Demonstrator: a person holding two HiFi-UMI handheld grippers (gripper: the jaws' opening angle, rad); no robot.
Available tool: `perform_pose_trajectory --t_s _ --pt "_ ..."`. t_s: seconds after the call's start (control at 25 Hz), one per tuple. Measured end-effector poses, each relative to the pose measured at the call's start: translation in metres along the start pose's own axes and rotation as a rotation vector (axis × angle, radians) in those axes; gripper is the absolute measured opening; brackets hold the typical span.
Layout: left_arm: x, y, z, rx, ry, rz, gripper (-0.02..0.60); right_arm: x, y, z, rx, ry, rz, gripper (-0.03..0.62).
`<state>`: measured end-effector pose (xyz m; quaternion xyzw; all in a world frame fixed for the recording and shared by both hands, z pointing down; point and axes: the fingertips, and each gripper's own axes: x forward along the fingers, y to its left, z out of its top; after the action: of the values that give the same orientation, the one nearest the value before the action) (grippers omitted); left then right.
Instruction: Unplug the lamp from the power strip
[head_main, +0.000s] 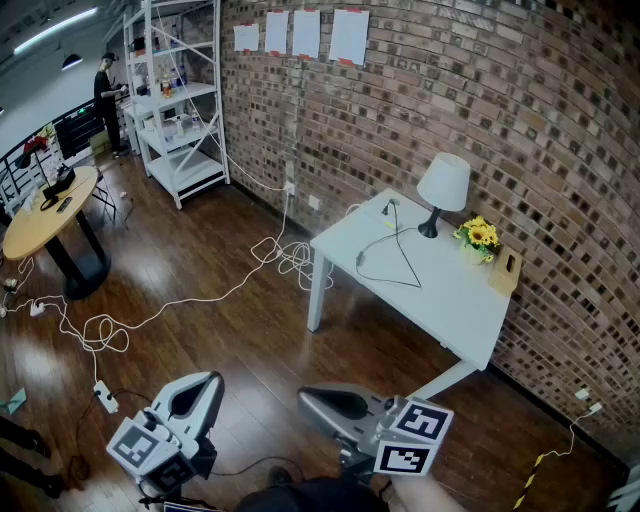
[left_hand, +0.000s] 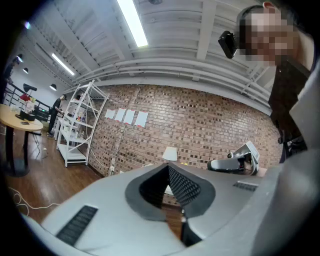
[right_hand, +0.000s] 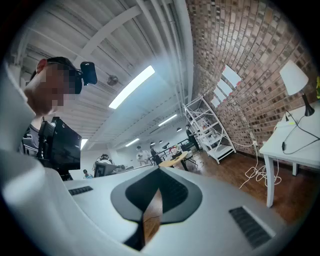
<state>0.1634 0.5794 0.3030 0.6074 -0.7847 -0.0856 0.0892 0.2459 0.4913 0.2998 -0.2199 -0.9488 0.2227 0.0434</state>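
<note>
The lamp (head_main: 443, 186) stands far off at one o'clock from the right gripper (head_main: 325, 402) (the nearer); that and the left gripper (head_main: 195, 392) are closed, empty.

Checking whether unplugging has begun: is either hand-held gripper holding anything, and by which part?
Nothing is held. The left hand-held gripper and the right hand-held gripper both have jaws shut on nothing, short of the lamp on the white table.

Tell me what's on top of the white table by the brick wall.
On the white table stand a white-shaded lamp, yellow flowers and a tan block, with a black cord looped across it. Nothing covers the top; no power strip can be made out there.
</note>
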Motion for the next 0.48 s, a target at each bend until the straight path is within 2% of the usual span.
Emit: perform_pose_trajectory --t_s 0.16,0.48 --pt "-0.013 0.012 -0.002 -0.01 0.009 0.005 0.011 0.012 -0.001 -0.017 0.04 0.049 -0.04 -0.009" --pt "-0.022 0.022 -0.012 -0.03 0.023 0.006 0.011 0.02 0.004 -0.034 0.054 0.084 -0.043 -0.009"
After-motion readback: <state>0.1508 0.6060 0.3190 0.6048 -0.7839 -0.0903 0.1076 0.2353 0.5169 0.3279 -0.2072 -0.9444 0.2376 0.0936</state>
